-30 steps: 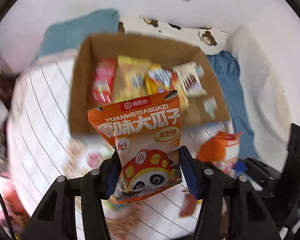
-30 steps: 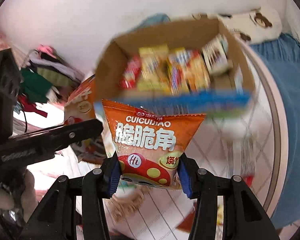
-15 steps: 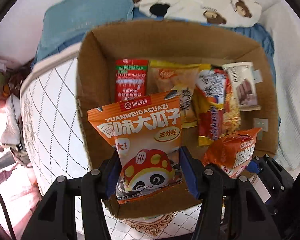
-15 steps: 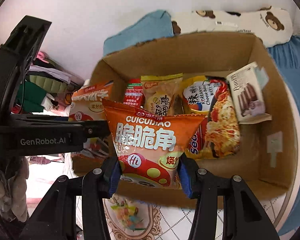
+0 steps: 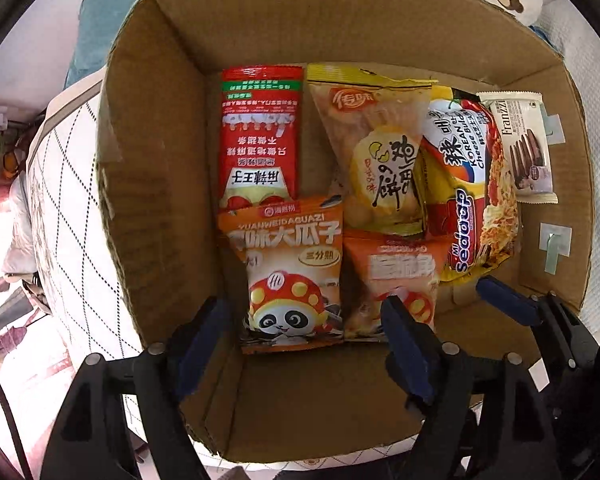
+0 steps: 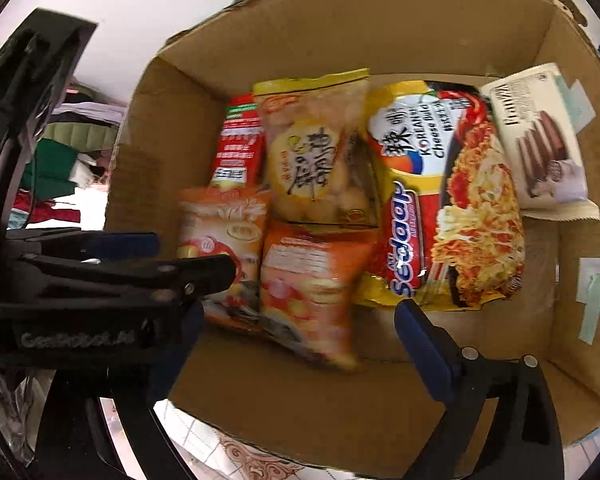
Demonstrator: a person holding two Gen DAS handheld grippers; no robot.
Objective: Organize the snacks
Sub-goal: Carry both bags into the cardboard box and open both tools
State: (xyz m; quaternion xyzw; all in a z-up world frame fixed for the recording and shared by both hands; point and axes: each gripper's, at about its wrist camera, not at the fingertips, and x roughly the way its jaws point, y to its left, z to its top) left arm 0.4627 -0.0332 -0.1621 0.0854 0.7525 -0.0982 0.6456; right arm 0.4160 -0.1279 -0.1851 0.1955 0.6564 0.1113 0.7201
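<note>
Snacks lie flat on the floor of the cardboard box (image 5: 156, 168): the orange panda packet (image 5: 292, 276) sits near the box's front wall with the orange triangular bag (image 5: 396, 280) touching its right side, and behind them, toward the back wall, are the red sachet (image 5: 260, 132), the yellow biscuit bag (image 5: 376, 152), the noodle packet (image 5: 472, 184) and the wafer pack (image 5: 520, 144). Over the box's front edge, the left gripper (image 5: 304, 344) has just been opening, its jaws wide either side of the panda packet without pressing it. Beside it the right gripper (image 6: 300, 332) has likewise just spread wide, clear of the triangular bag.
</note>
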